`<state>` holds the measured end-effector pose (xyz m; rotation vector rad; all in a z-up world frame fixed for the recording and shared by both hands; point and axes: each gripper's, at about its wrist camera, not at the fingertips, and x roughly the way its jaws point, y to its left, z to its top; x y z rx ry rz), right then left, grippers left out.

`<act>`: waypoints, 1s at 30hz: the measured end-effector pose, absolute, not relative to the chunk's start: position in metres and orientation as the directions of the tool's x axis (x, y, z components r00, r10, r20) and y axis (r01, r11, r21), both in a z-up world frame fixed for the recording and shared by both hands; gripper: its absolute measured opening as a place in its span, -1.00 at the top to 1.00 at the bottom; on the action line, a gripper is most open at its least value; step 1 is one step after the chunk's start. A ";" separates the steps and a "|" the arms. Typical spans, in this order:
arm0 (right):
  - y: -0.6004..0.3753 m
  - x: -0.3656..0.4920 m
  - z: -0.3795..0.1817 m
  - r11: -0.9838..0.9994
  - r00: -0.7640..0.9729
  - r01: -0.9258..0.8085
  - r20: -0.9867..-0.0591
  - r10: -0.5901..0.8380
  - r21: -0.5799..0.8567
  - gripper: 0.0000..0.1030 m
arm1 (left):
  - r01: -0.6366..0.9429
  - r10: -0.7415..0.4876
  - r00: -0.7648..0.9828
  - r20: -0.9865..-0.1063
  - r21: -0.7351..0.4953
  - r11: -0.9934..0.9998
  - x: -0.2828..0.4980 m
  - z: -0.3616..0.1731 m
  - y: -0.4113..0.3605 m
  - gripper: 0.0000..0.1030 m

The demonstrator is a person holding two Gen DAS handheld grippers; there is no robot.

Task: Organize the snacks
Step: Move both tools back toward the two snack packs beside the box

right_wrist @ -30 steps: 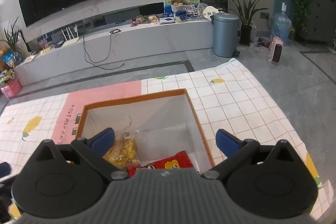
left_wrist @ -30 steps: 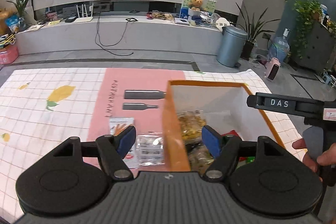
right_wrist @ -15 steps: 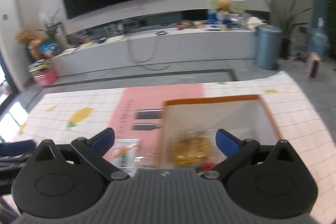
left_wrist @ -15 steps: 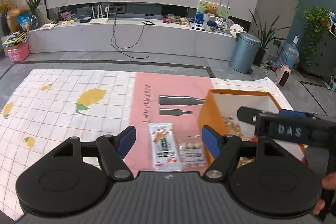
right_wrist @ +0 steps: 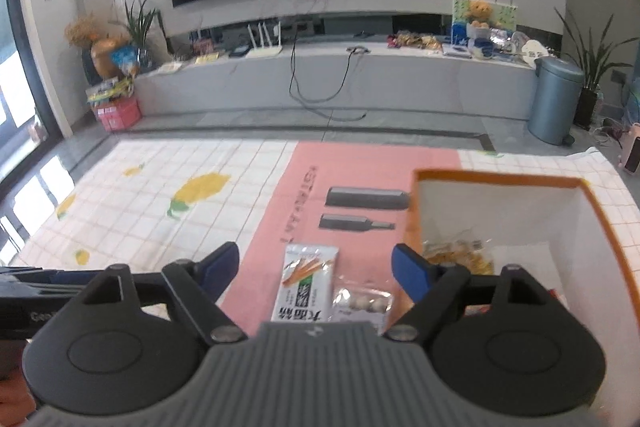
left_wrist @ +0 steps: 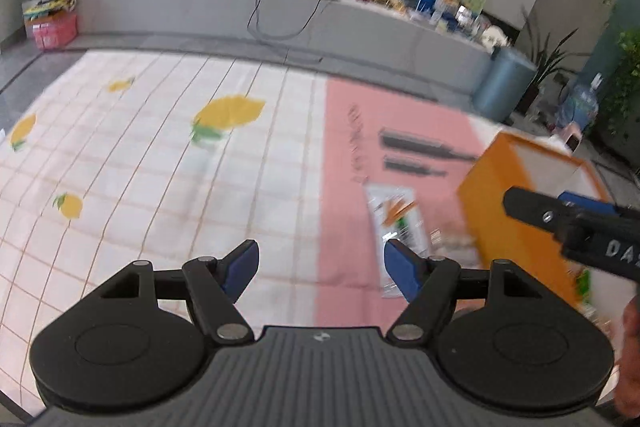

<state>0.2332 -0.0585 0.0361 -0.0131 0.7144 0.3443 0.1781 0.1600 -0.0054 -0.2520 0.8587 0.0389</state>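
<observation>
We hold our right gripper (right_wrist: 314,269) above the pink strip of the cloth (right_wrist: 256,203), its jaws closing but still wide apart, with nothing pressed between the pads. Framed between those jaws, lower on the cloth, lie 2 snack packets side by side: a white packet printed with orange sticks (right_wrist: 307,281) and, just beside it toward the right jaw, a clear packet of pale round pieces (right_wrist: 362,301). Beyond the right jaw stands the orange box (right_wrist: 504,183), open at the top, with a bag of yellow snacks (right_wrist: 460,255) inside and a sliver of red packaging lower down.

Our left gripper (left_wrist: 320,267) hovers over the white checked part of the cloth, jaws standing wide apart and empty. In its blurred view the white packet sits just past the right jaw, the box farther out on that side.
</observation>
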 end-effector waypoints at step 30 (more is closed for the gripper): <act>0.010 0.272 -0.086 0.965 0.627 -0.261 -0.761 0.164 -0.007 0.12 | -0.143 -0.150 0.548 -0.823 -0.268 0.953 0.182 -0.052 0.206 -0.63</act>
